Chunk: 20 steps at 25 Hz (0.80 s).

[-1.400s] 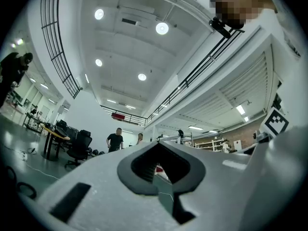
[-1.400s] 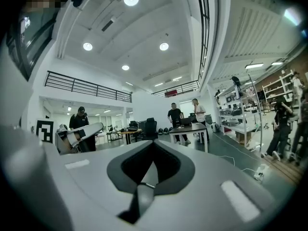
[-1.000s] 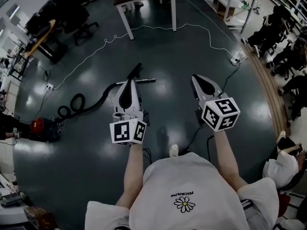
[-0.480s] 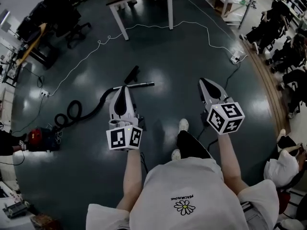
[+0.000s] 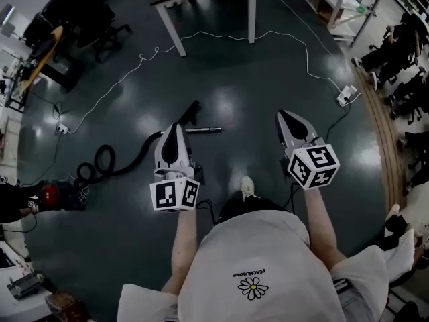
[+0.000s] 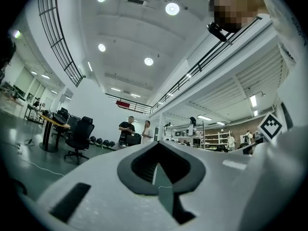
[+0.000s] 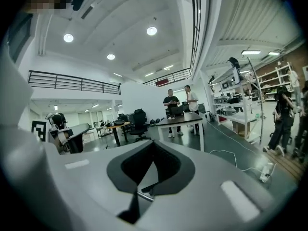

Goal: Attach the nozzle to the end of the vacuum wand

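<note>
Dark shiny floor. Wand and black nozzle lie there just past left gripper, apparently unjoined. Left gripper and right gripper both closed, empty (nothing reachable yet, so carried level).

We look down on a dark glossy floor. On it lie a vacuum wand, a black nozzle near it, a looped hose, a red vacuum and a white cable.

Round ceiling lamps above the jaws give bright, even light; glare spots the dark floor; fisheye edges bend and blacken.
</note>
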Available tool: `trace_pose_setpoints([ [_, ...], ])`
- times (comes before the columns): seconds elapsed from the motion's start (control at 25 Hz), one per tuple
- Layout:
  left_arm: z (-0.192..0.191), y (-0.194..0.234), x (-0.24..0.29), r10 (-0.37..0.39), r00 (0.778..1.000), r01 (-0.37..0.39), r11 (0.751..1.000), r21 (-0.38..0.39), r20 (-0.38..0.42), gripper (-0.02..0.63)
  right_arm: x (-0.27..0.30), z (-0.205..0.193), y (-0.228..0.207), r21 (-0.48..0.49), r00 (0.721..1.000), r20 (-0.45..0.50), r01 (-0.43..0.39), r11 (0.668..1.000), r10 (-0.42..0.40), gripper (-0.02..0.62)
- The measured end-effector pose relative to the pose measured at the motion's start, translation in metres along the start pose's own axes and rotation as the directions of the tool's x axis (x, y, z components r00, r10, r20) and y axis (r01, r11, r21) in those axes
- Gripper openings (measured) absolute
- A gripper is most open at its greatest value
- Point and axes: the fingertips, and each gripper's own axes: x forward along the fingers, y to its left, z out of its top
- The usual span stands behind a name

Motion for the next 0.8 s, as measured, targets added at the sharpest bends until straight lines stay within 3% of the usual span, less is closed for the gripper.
trace_pose_setpoints([
  [0.4,-0.038,0.070,0.118,0.011,0.997,-0.010,1.000,0.023,-0.073,0.003,0.155,0.023,-0.021,-0.053,0.994,-0.071,-0.092,0.994,0.088,0.005],
  [0.64,-0.071,0.143,0.192,-0.007,0.993,0.009,1.000,0.019,-0.117,0.003,0.256,0.024,-0.042,-0.059,0.992,-0.125,-0.041,0.997,0.033,0.005],
  [0.8,-0.101,0.169,0.239,-0.023,0.986,0.023,1.000,-0.002,-0.167,0.003,0.301,0.028,-0.064,-0.056,0.986,-0.164,-0.021,0.998,0.012,0.005],
])
